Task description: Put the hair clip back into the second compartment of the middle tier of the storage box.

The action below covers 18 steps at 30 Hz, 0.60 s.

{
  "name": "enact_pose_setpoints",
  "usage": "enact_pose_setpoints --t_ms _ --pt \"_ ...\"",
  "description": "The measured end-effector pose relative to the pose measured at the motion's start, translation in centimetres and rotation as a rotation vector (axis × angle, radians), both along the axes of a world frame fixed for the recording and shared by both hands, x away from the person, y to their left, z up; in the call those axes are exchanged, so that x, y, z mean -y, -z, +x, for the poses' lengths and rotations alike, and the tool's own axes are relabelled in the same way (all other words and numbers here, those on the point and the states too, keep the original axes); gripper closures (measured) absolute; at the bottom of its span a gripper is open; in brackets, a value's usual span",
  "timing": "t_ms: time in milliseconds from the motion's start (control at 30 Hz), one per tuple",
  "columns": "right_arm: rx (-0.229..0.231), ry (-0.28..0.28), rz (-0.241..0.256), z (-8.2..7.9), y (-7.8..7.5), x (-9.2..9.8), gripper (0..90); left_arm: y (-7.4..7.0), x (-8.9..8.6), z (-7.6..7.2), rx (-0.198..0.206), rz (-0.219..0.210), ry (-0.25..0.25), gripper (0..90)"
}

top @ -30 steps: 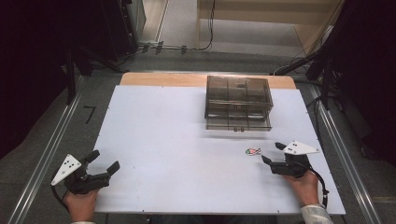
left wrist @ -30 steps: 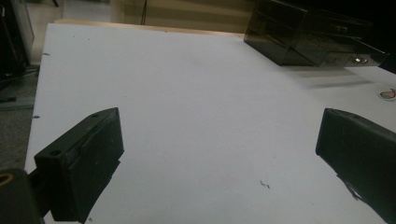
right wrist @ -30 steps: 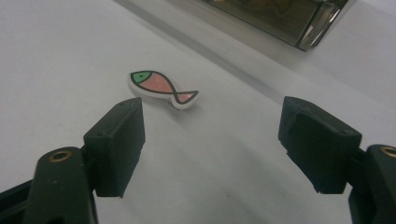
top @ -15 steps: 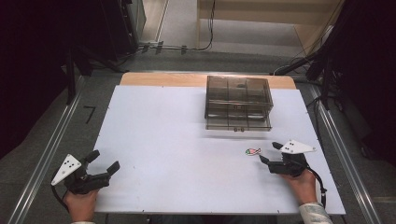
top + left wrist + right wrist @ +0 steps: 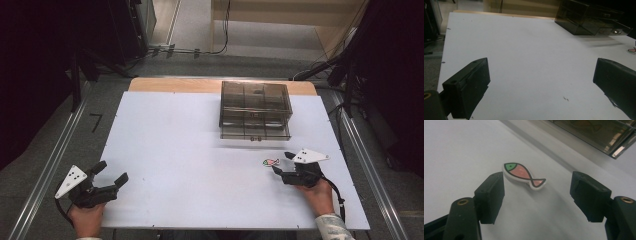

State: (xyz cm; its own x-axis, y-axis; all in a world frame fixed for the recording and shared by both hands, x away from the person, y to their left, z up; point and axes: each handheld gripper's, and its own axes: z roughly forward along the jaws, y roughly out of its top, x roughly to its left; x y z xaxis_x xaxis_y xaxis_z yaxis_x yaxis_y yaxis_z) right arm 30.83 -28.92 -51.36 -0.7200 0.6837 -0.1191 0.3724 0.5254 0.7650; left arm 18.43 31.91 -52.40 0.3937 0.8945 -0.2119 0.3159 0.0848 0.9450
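While the fish [image 5: 524, 174] lay flat on the worktop [image 5: 200, 150], the right gripper [image 5: 537, 192] was gaping around it.
Left gripper [image 5: 111, 176] rested gaping, well apart.

This looked like a lab or recording studio rather than a home. A white tabletop [image 5: 200, 165] stood as the centre of a staged rig: metal rails [image 5: 45, 170] ran along the floor on either side of it, black curtains [image 5: 40, 65] hung in the dark beyond them, and cables [image 5: 190, 50] trailed across the grey carpet behind its far edge. A plain wooden panel [image 5: 280, 15] stood farther behind the tabletop. On it, near the far edge, sat a smoky plastic drawer box [image 5: 255, 107].
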Motion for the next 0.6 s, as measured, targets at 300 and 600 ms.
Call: enact_pose_setpoints --t_ms 300,600 --pt "-0.004 -0.019 -0.015 0.36 0.21 -0.67 29.9 0.00 -0.01 -0.01 0.000 0.001 0.001 1.3" --pt "-0.008 -0.027 -0.016 0.55 0.22 -0.87 32.0 0.00 0.00 0.01 0.000 0.001 0.000 1.3"
